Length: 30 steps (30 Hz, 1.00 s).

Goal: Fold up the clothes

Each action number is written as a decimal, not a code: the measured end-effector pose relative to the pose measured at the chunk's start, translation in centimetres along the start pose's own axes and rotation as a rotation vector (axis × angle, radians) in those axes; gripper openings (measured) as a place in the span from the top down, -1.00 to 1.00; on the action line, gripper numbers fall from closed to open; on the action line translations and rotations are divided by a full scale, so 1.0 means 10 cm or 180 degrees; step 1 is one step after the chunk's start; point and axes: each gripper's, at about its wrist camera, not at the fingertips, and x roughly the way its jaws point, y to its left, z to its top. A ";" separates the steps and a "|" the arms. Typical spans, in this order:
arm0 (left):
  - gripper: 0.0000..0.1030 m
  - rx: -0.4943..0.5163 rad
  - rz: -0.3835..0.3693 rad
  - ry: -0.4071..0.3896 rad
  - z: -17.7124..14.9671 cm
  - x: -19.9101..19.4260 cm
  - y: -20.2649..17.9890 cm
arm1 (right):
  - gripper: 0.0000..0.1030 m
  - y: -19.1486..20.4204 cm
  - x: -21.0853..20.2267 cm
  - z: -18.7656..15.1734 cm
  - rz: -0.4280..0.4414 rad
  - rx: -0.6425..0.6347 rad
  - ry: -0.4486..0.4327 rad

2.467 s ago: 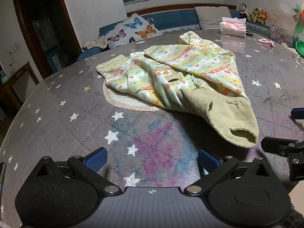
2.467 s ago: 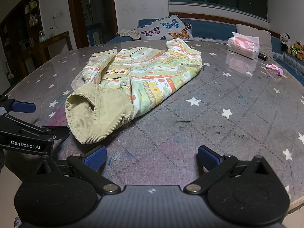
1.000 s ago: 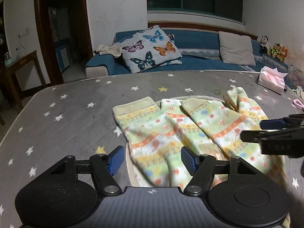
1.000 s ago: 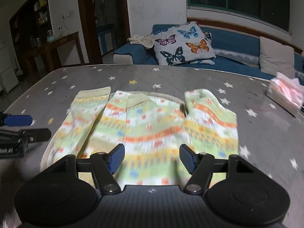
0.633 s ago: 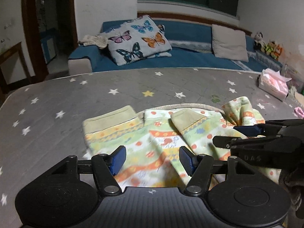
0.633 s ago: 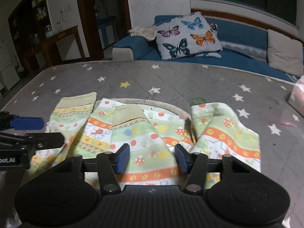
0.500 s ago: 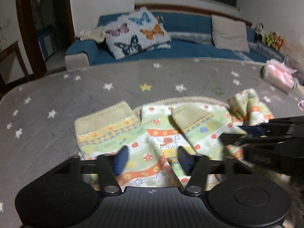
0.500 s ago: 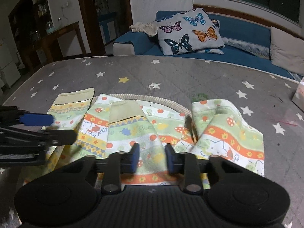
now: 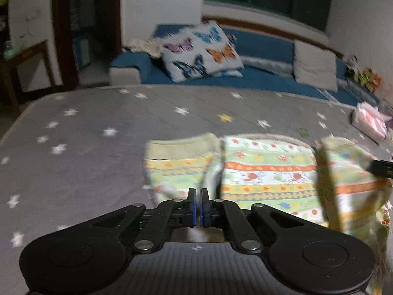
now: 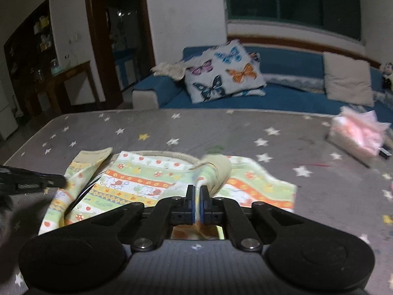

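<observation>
Both claws pinch the patterned garment on the counter: left claw and right claw each clamp cloth just ahead. Risk: thin pinches slipping, so the fold skews.

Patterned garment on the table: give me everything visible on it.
The garment is soft printed cloth, pale green with orange, yellow and white cartoon bands and beige ribbed cuffs. It lies mostly flat on the grey star-print table, sleeves toward the sofa. The left gripper and right gripper are each shut on its near edge, lifting folds.
</observation>
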 end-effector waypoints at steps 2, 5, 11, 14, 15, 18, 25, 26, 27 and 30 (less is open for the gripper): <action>0.98 -0.0071 0.0070 -0.0097 -0.04 -0.17 0.14 | 0.94 -0.10 -0.20 -0.03 -0.0068 0.0041 -0.0083; 1.00 -0.0192 0.0171 -0.0183 -0.14 -0.38 0.38 | 0.94 -0.29 -0.51 -0.12 -0.0189 0.0153 -0.0205; 0.99 -0.0260 0.0215 -0.0172 -0.27 -0.57 0.55 | 0.94 -0.71 -1.13 -0.43 -0.0505 0.0492 -0.0420; 0.97 -0.0230 0.0141 -0.0159 -0.25 -0.58 0.46 | 0.94 -0.92 -1.37 -0.64 -0.0725 0.0678 -0.0438; 0.96 -0.0210 0.0106 -0.0169 -0.23 -0.57 0.40 | 0.94 -0.99 -1.44 -0.73 -0.0825 0.0753 -0.0417; 0.94 -0.0106 -0.0002 -0.0183 -0.17 -0.52 0.22 | 0.94 -1.16 -1.55 -0.99 -0.1044 0.0947 -0.0259; 0.63 0.0197 -0.0108 -0.0118 0.00 -0.19 -0.21 | 0.80 -1.41 -1.66 -1.39 -0.1388 0.1261 0.0010; 0.63 0.0223 -0.0108 -0.0099 0.02 -0.13 -0.25 | 0.79 -1.43 -1.68 -1.40 -0.1409 0.1286 -0.0003; 0.63 0.0242 -0.0113 -0.0076 0.06 -0.06 -0.29 | 0.79 -1.44 -1.71 -1.41 -0.1419 0.1294 -0.0022; 0.61 0.0324 -0.0192 -0.0010 0.16 0.15 -0.39 | 0.52 -1.45 -1.72 -1.38 -0.1394 0.1265 -0.0071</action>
